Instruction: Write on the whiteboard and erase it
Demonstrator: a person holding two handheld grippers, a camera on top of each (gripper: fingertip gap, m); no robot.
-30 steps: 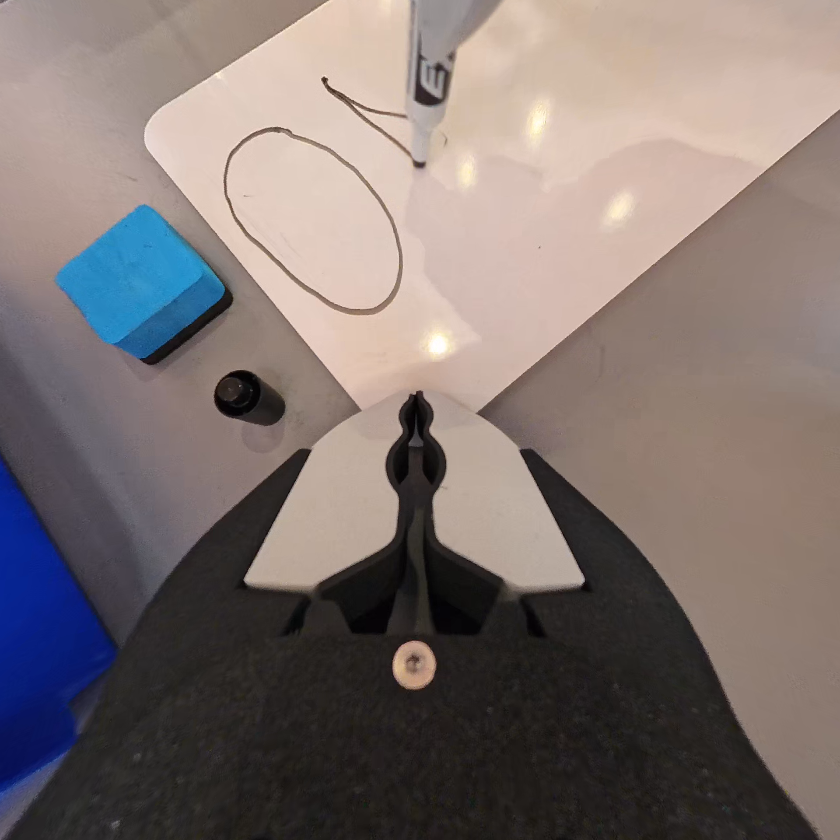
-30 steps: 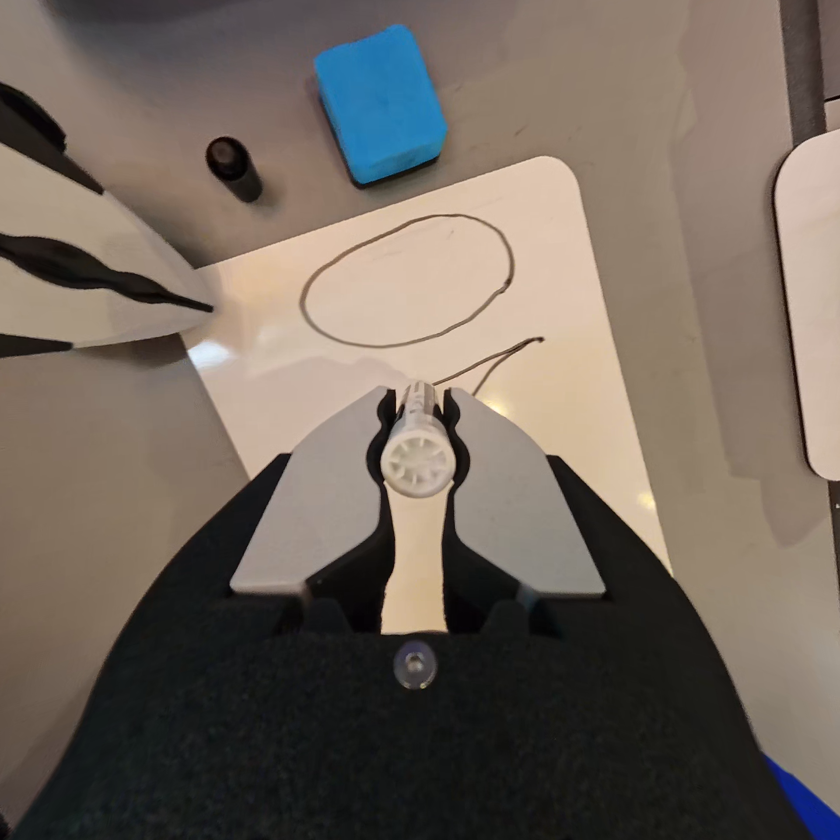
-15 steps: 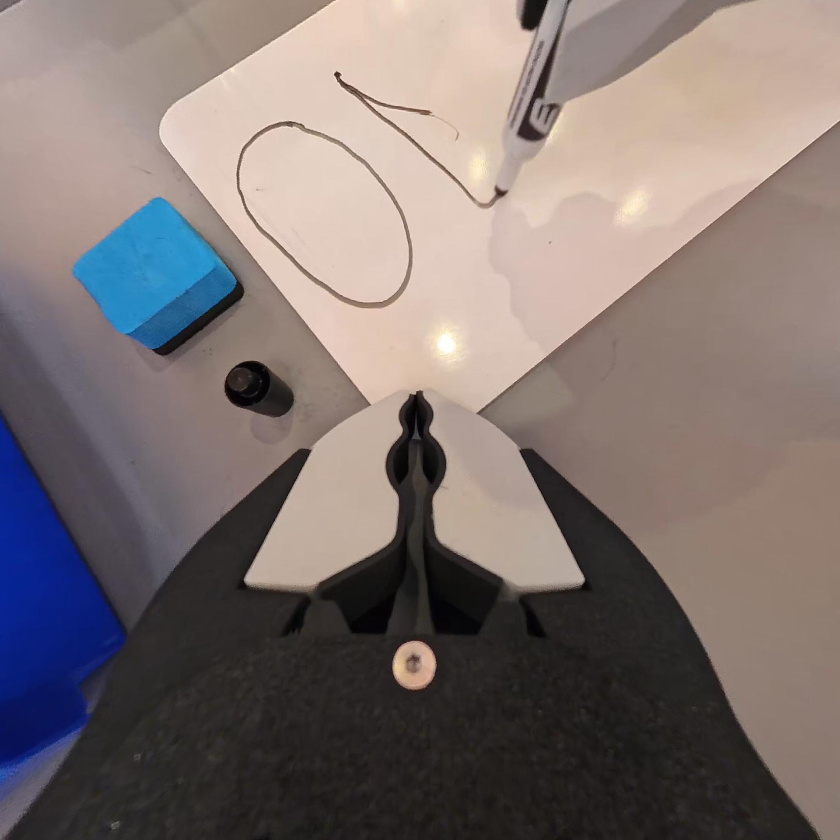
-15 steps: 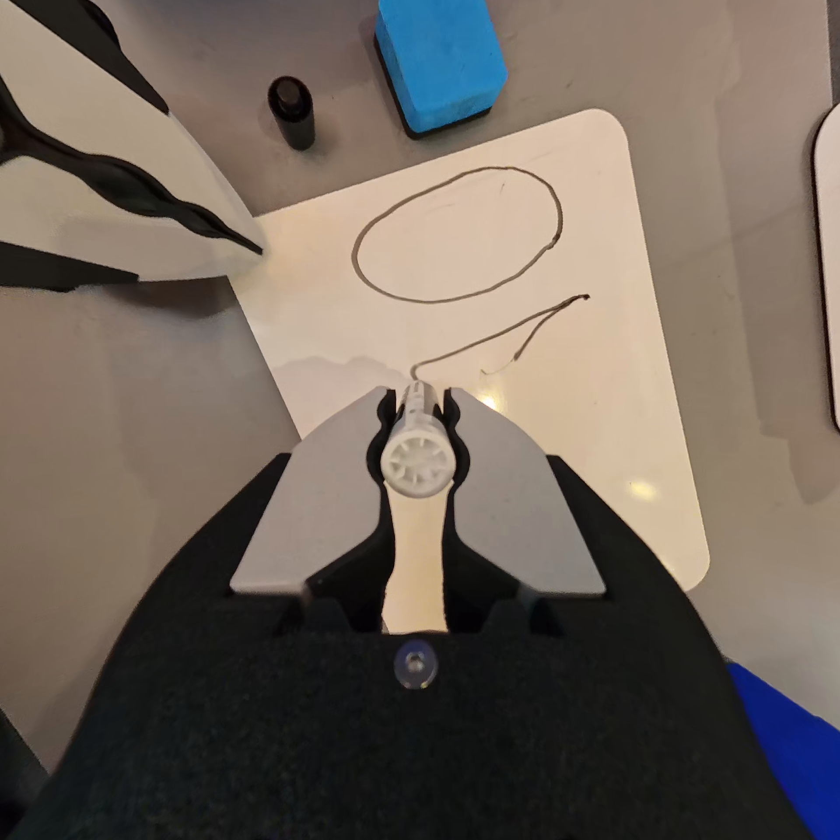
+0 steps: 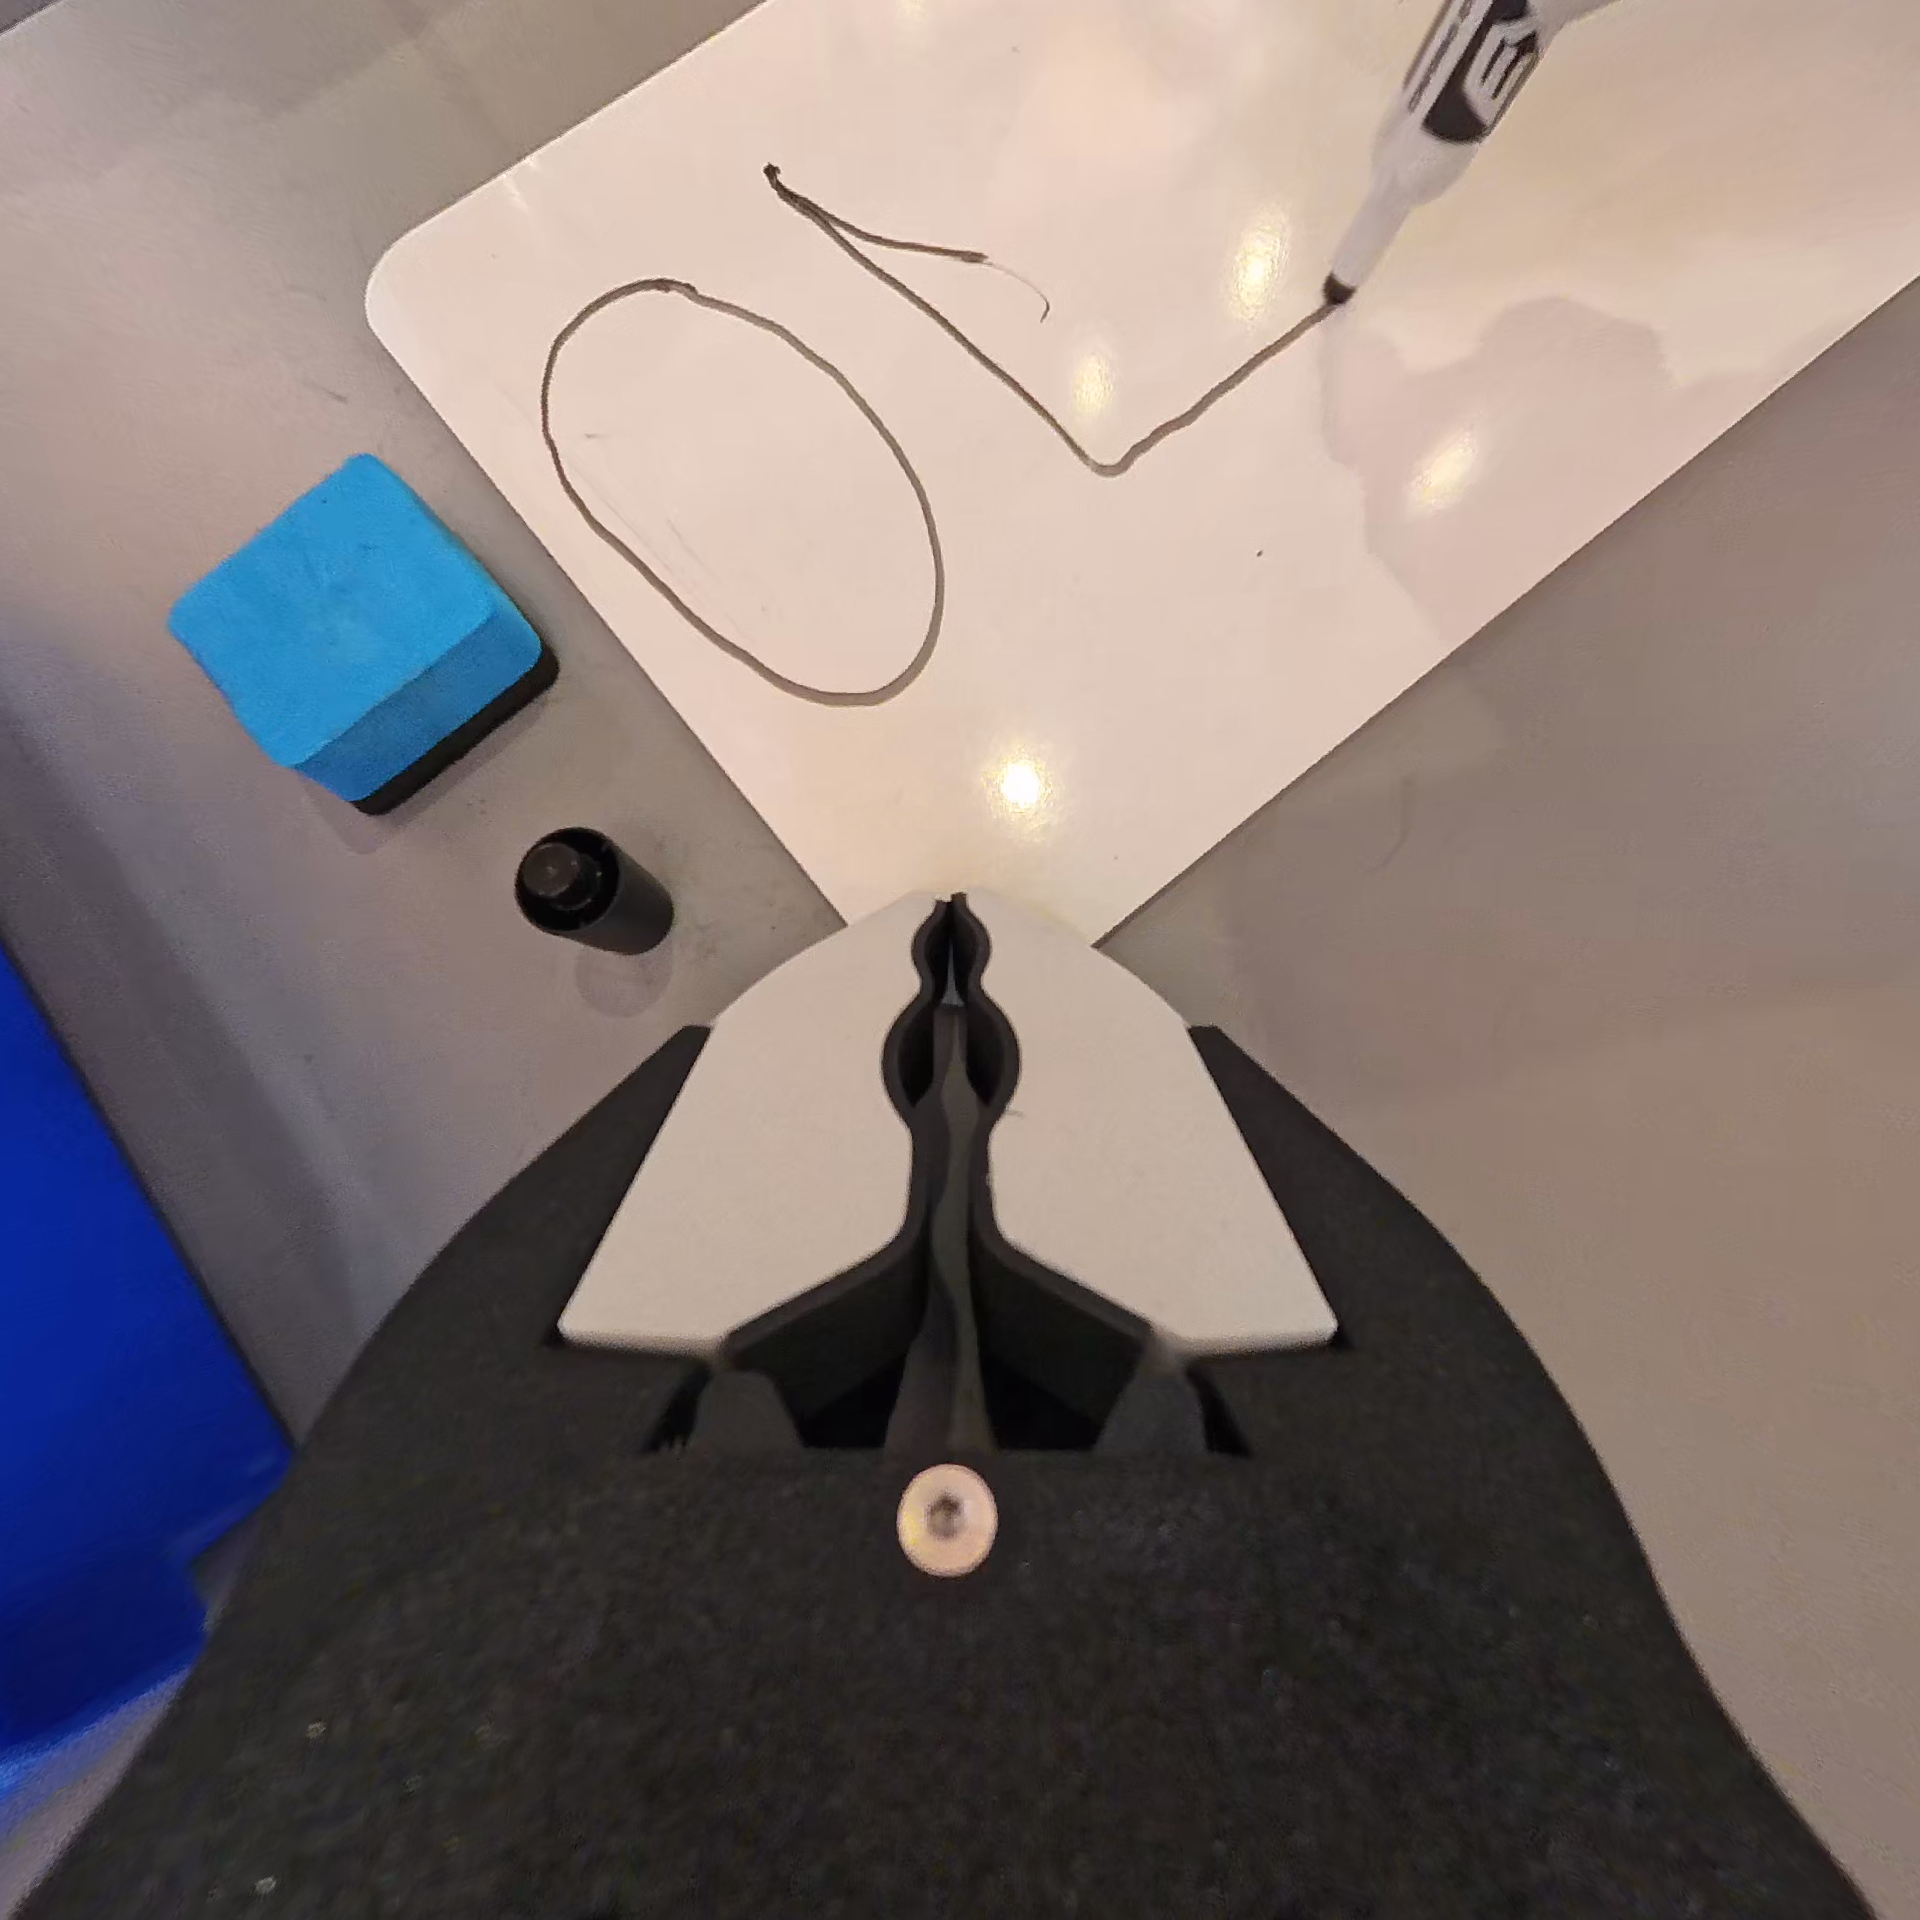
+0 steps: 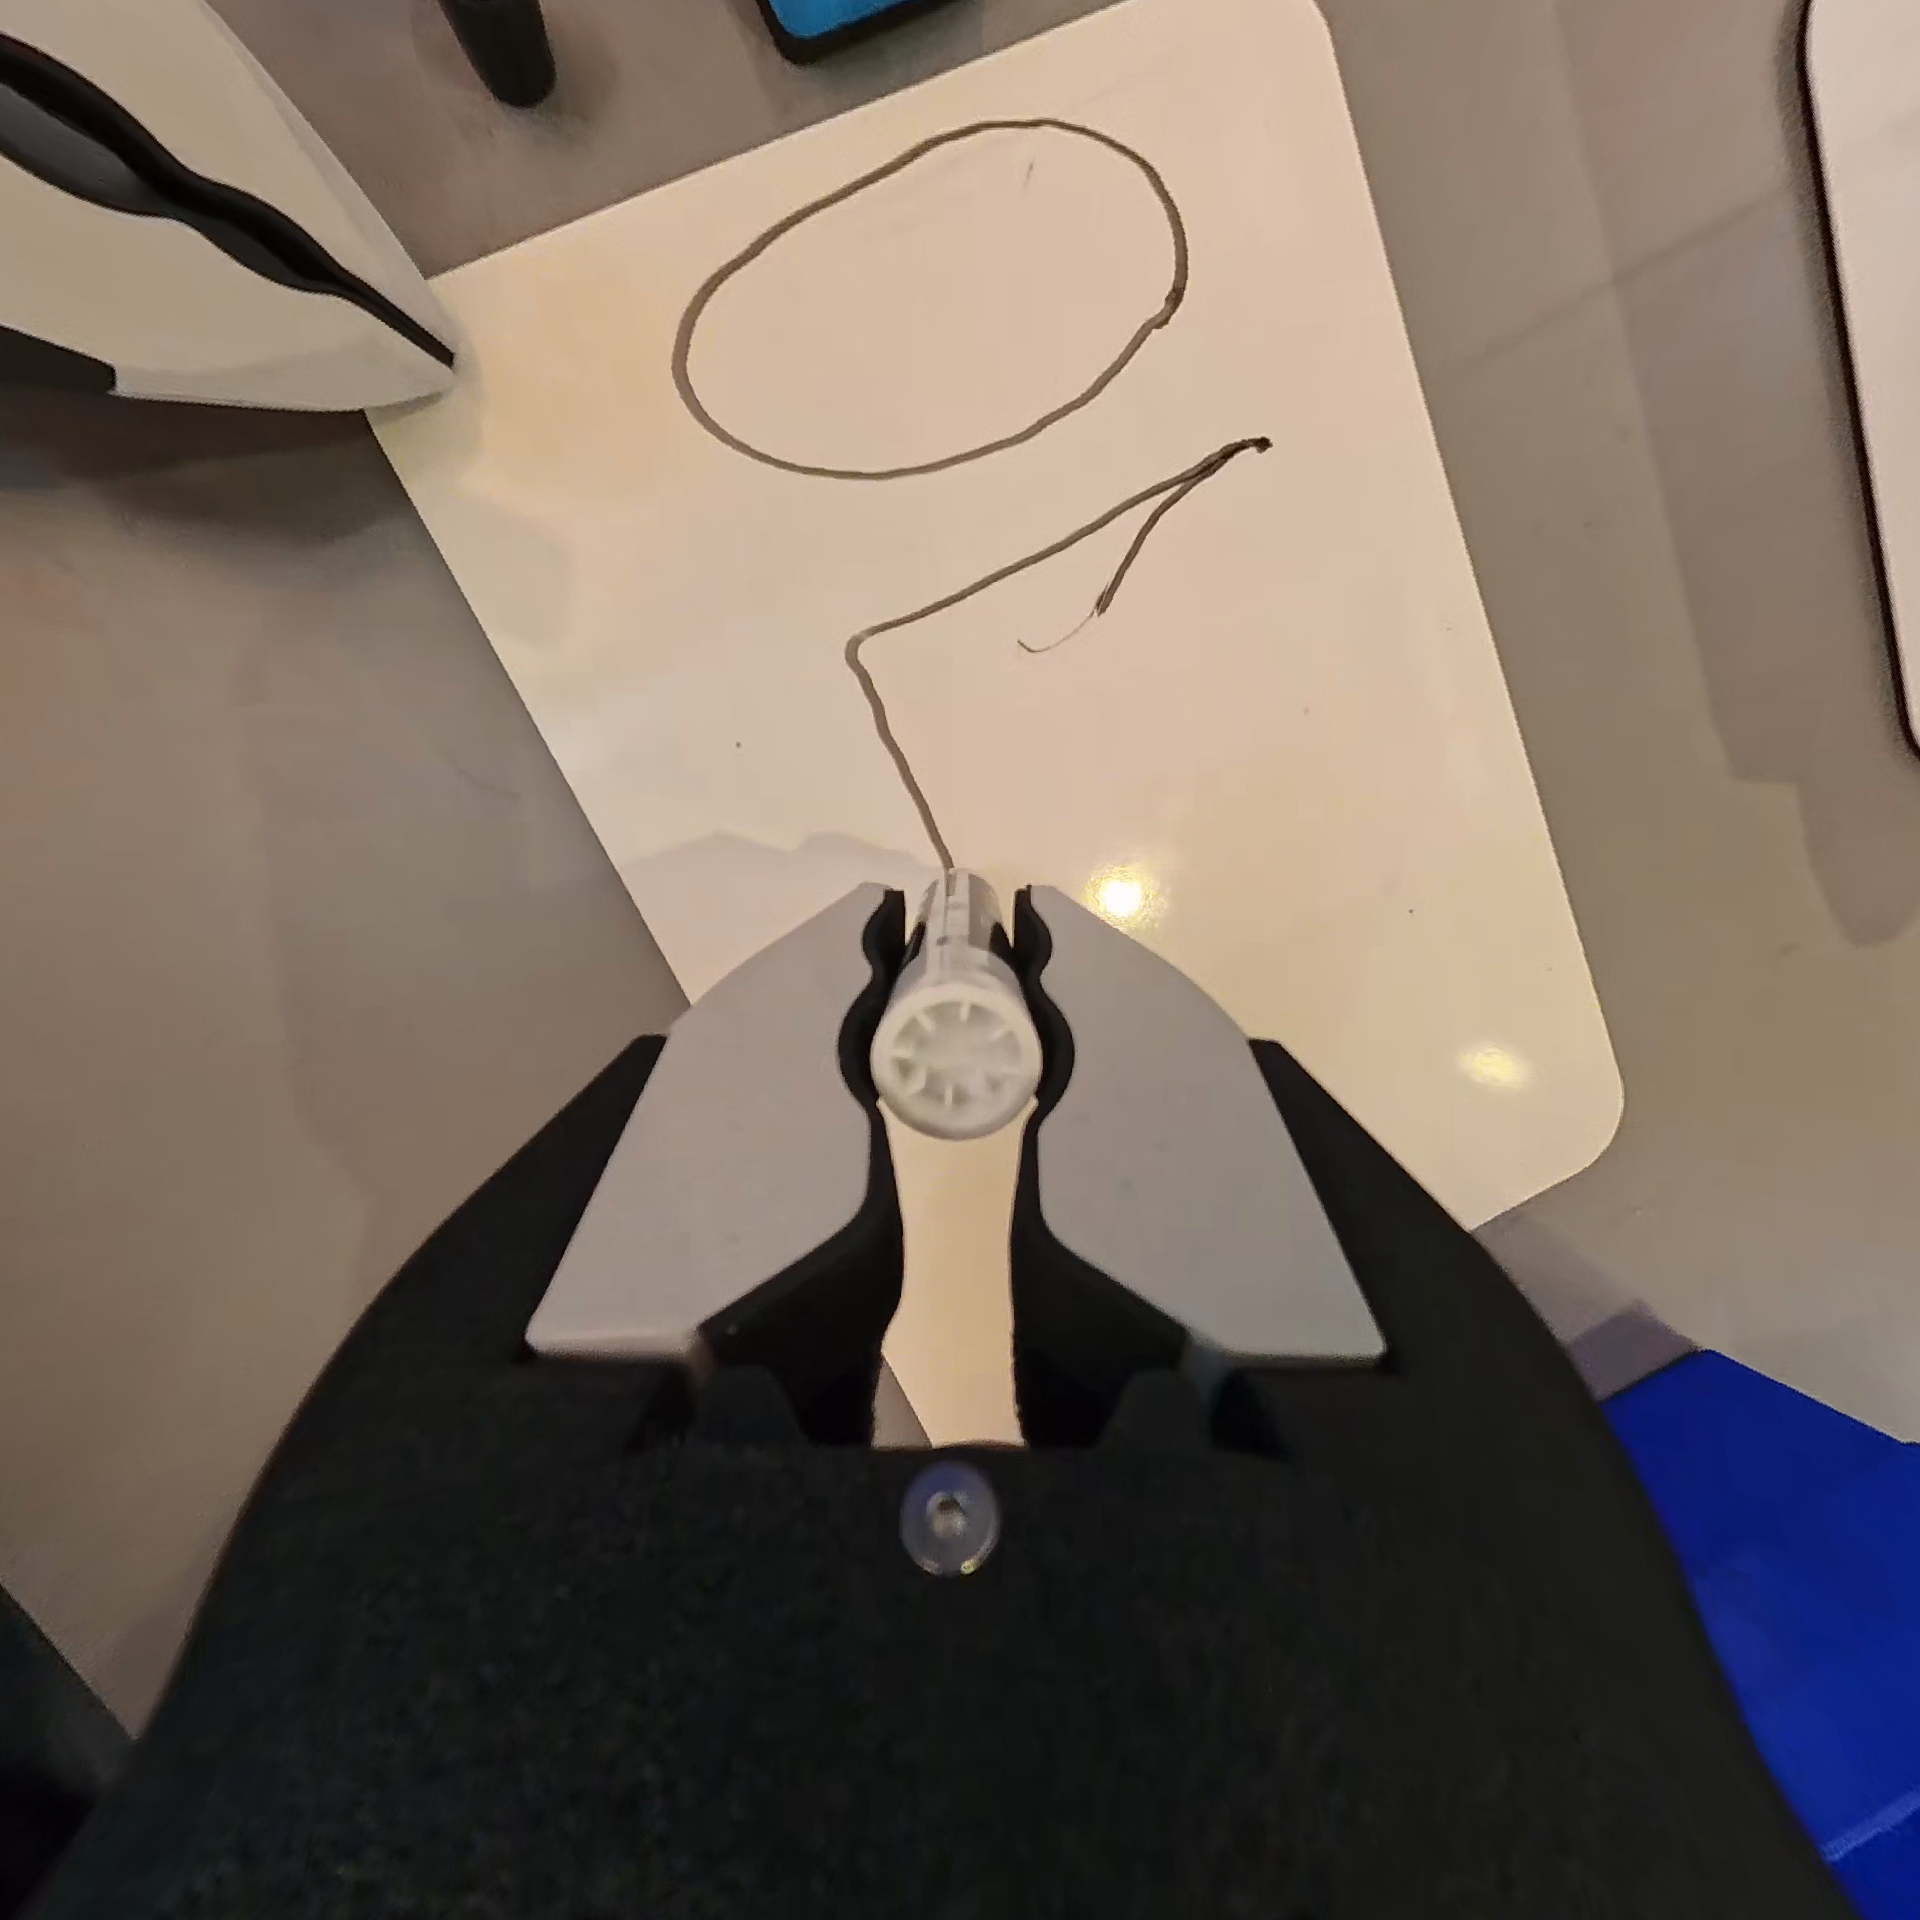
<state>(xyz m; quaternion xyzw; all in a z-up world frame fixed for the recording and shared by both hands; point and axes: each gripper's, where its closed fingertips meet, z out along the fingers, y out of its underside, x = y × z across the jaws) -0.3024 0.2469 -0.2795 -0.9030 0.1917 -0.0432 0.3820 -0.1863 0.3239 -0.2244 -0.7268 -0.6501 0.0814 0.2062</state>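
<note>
Our right gripper [image 6: 956, 904] is clamped on the marker [image 6: 954, 1055], tip touching the whiteboard [image 5: 1195, 623] beside the oval [image 5: 743, 488]; left gripper [image 5: 954, 904] closed, empty, at the board's corner; eraser [image 5: 353, 623] alongside

In the right wrist view the marker [image 6: 956, 1049] shows only its rear end; its tip is hidden behind its barrel. The eraser [image 6: 831, 26] and cap [image 6: 509, 52] are cut by the top edge. In the left wrist view the marker's upper barrel leaves the frame, the right claw unseen.
</note>
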